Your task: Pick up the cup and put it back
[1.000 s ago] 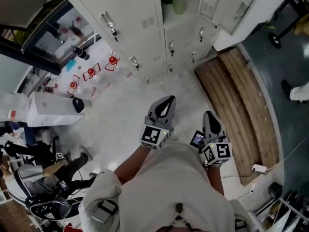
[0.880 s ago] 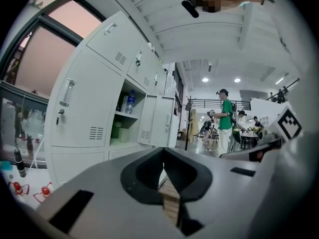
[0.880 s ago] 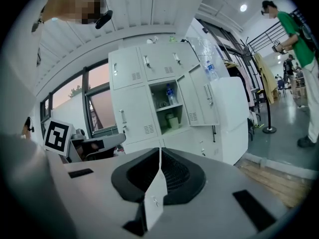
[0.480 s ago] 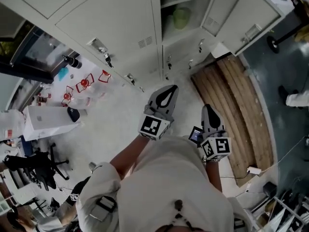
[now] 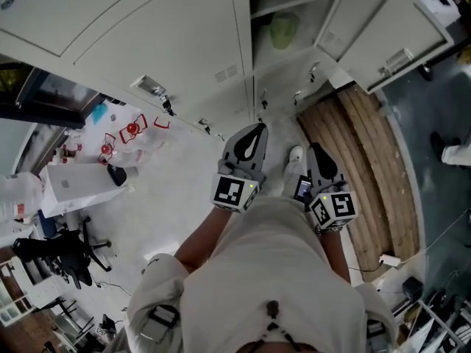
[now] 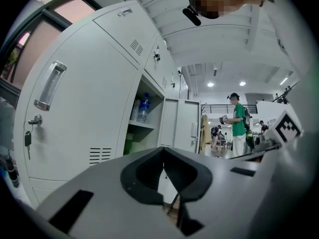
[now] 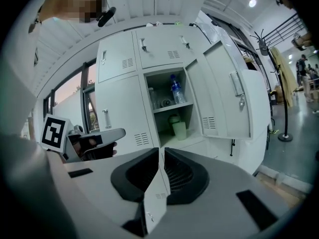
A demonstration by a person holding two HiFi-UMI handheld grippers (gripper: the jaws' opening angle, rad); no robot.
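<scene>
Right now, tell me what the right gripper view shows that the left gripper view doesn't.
Only the right gripper view: the left gripper at the picture's left, and a barrier post on the floor. Only the left gripper view: a person in a green shirt in the hall beyond. Both: the open locker with a water bottle on its upper shelf and the green cup below, only a sliver in the left gripper view.

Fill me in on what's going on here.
A person holds a gripper in each hand and faces a bank of lockers. The left gripper and the right gripper are both shut and empty, fingers together, pointing toward the open locker. The green cup sits on its lower shelf, with a bottle on the shelf above. Nothing touches the cup yet.
</scene>
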